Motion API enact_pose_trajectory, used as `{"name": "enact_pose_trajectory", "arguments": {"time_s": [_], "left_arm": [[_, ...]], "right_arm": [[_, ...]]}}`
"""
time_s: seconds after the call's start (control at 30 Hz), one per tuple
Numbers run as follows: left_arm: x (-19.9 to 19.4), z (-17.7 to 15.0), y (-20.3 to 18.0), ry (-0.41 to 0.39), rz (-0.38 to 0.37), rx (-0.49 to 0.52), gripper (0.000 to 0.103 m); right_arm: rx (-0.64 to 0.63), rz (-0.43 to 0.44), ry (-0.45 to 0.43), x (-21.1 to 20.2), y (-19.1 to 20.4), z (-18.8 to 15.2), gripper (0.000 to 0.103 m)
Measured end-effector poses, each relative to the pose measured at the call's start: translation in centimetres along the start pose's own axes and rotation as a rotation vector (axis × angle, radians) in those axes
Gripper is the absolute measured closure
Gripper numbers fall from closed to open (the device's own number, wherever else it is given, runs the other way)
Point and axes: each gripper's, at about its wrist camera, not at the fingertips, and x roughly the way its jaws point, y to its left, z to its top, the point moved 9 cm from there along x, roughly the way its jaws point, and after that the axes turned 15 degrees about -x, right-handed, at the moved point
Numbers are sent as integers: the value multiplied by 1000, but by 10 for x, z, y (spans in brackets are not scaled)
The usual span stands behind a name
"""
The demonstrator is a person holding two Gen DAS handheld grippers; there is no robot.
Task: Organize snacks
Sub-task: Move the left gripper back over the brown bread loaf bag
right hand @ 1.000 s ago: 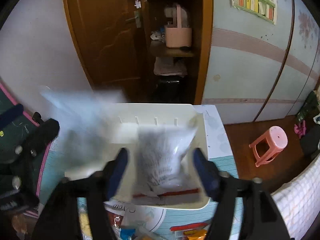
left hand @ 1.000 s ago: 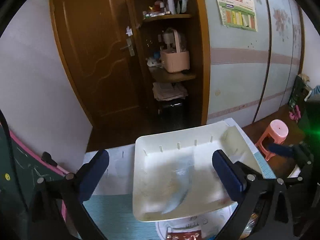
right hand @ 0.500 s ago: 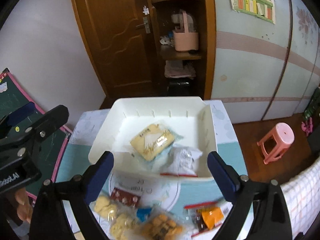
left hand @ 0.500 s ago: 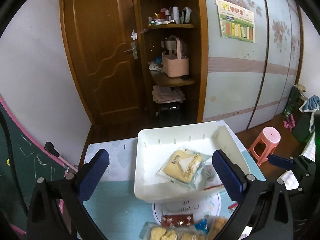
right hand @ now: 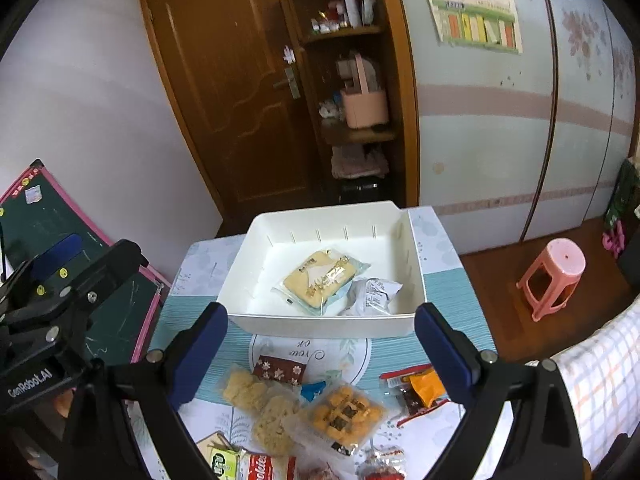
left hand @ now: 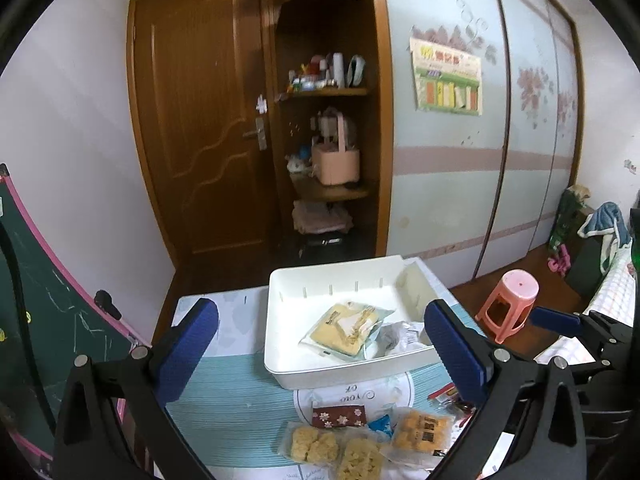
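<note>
A white bin (left hand: 280,336) (right hand: 248,272) stands on the table's far side. In it lie a yellow biscuit packet (left hand: 344,326) (right hand: 320,278) and a silvery white packet (left hand: 396,338) (right hand: 372,290). Loose snacks lie on the near side: a brown flowered packet (left hand: 339,417) (right hand: 280,368), clear bags of yellow puffs (left hand: 314,444) (right hand: 248,390), an orange cracker tray (left hand: 424,430) (right hand: 346,410), and an orange and red packet (right hand: 420,388). My left gripper (left hand: 320,352) is open and empty, above the table's near side. My right gripper (right hand: 322,356) is open and empty, above the snacks.
A teal striped cloth (left hand: 236,400) covers the table. A chalkboard (right hand: 56,248) leans at the left. A pink stool (left hand: 512,304) (right hand: 554,276) stands on the floor at the right. A wooden door and shelves (left hand: 328,152) are behind the table.
Both grippers have let packets fall into the bin and drawn back and up. The two packets now lie still in the bin, and the loose snacks have come into view.
</note>
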Motion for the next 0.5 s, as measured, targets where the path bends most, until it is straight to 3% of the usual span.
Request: {"name": "enact_pose_trajectory", "arguments": {"time_s": [0.27,0.5], "left_arm": [[-32,-13,6,30,-34,-52,0],[-50,-41,16,75,-13,-41,0]], "right_arm": [[0,5,-68,-38,7,-14,8],[-86,-7,-62,-57,26,-40,8]]}}
